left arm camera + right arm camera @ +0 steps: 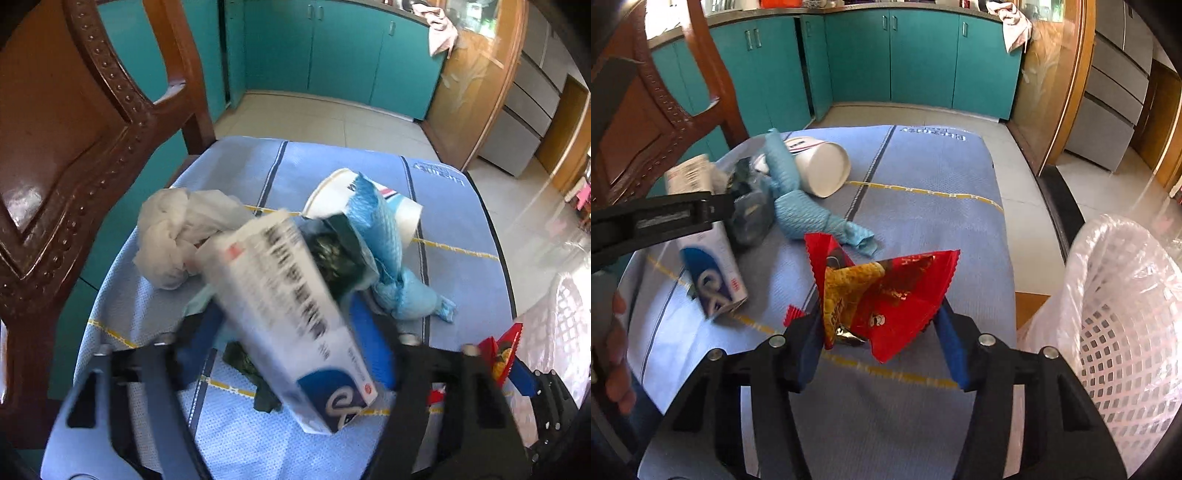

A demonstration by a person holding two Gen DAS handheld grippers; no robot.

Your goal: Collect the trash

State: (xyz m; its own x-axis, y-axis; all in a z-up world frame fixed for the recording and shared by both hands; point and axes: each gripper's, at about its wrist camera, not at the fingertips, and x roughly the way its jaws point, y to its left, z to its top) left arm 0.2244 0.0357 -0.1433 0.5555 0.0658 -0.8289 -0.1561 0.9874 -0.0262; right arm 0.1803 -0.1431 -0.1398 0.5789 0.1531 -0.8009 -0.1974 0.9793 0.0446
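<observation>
The left gripper (291, 350) holds a white and blue carton box (284, 317) between its blue pads; the box is blurred, so I cannot say for sure how firm the grip is, but the jaws look closed on its sides. The long axis of the box runs forward and away from this gripper, with the blue logo end nearest to the camera. Ahead and to the left of it lies a crumpled beige tissue (177, 232), and ahead to the right lie a dark foil wrapper (332, 254), a twisted light blue cloth (388, 258) and a white paper cup (399, 210) on its side, all close together on the tabletop (454, 206), which is covered with a blue woven sheet. The right gripper (882, 332) has its jaws about half open, and a red snack packet (886, 295) stands between them; the left pad touches the packet's edge, and the right pad looks just clear of it, so the packet is probably not yet pinched. Its long axis goes roughly across the jaws, from left to right. To the right of this gripper, just beside the tabletop edge, stands a white mesh basket (1126, 332) lined with a thin plastic bag, surely the place for the trash. The right gripper is clearly nearer to the basket than the left one, so its packet has the shorter way: a small swing to the right.
</observation>
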